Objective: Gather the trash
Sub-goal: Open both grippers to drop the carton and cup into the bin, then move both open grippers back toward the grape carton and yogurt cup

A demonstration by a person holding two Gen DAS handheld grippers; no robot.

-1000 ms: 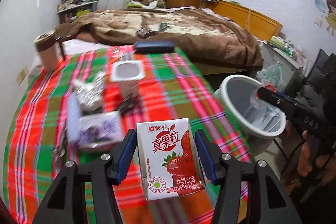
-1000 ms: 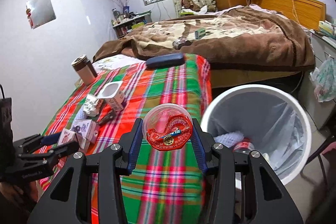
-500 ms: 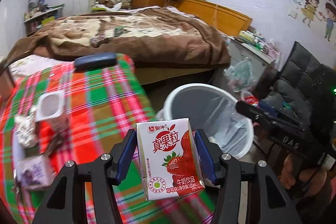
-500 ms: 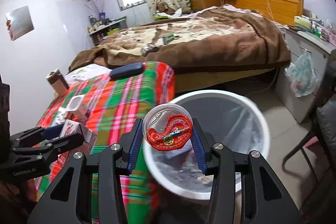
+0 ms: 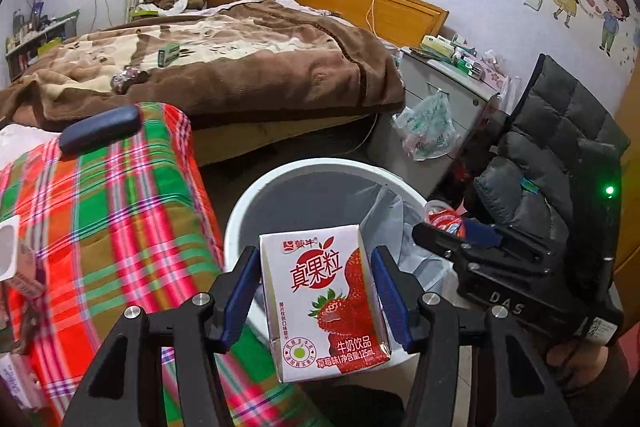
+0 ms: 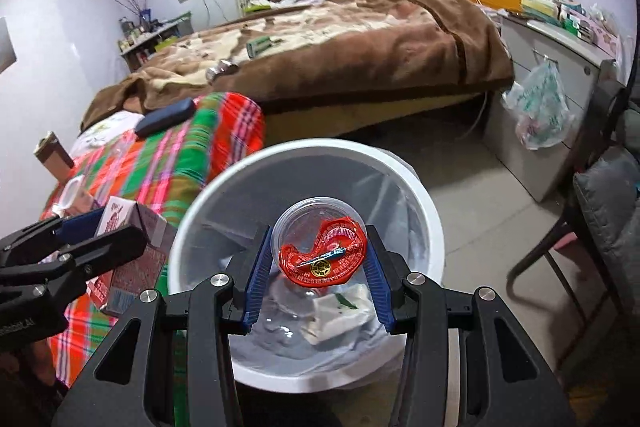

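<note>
At nine o'clock in both wrist views, the plaid-covered table [image 5: 120, 211] is lying with more litter on it, a white yogurt cup [image 5: 8, 251] at its near edge and a dark case [image 5: 100, 125] at the far end. I am holding the left gripper [image 5: 316, 291] clenched on the strawberry milk carton [image 5: 320, 303], upright between the blue pads, and it is hanging over the near rim of the white trash bin [image 5: 320, 167], roughly at six o'clock of the bin's mouth. Moving right, the right gripper [image 6: 316, 267] is grasping a clear plastic cup with a red peeled lid [image 6: 320, 247], and that one is sitting squarely over the bin's lined interior [image 6: 420, 195], where other scraps are already lying. To do this step well, I judge I should be easing the carton further toward the bin's centre before letting go, since at the rim it could be tipping out onto the floor. The cup looks ready to drop. I would be spreading each pair of fingers fully, one at a time, keeping the two tools apart.
</note>
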